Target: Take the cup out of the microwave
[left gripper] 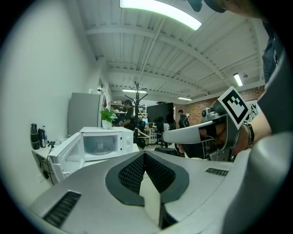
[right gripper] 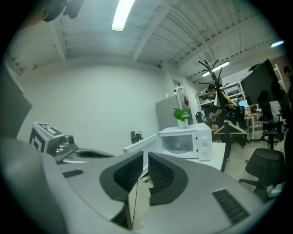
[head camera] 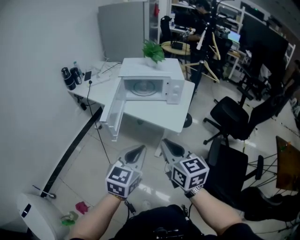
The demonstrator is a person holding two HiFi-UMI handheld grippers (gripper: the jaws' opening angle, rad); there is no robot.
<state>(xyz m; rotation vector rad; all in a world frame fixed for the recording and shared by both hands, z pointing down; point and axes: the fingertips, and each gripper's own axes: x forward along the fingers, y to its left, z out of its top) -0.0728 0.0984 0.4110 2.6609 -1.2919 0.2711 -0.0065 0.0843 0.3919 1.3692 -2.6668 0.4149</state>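
Looks barely begun: shows the microwave (head camera: 154, 70) already open on the tabletop (head camera: 154, 116) with the cup (left gripper: 100, 146) faintly visible inside, holds left gripper (head camera: 140, 150) and right gripper (head camera: 165, 144) well apart from it, jaws pressed together and empty, leaving approach, grasp and withdrawal undone.

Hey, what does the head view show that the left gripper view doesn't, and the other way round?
Only the head view: the left gripper from above with its marker cube, the left forearm, and a pink object on the floor.

Only the left gripper view: the ceiling light, and that gripper's own jaws up close, closed with nothing between them.

Both: the right gripper, the white microwave with its door swung open, the plant on top, and the dark bottles to its left.
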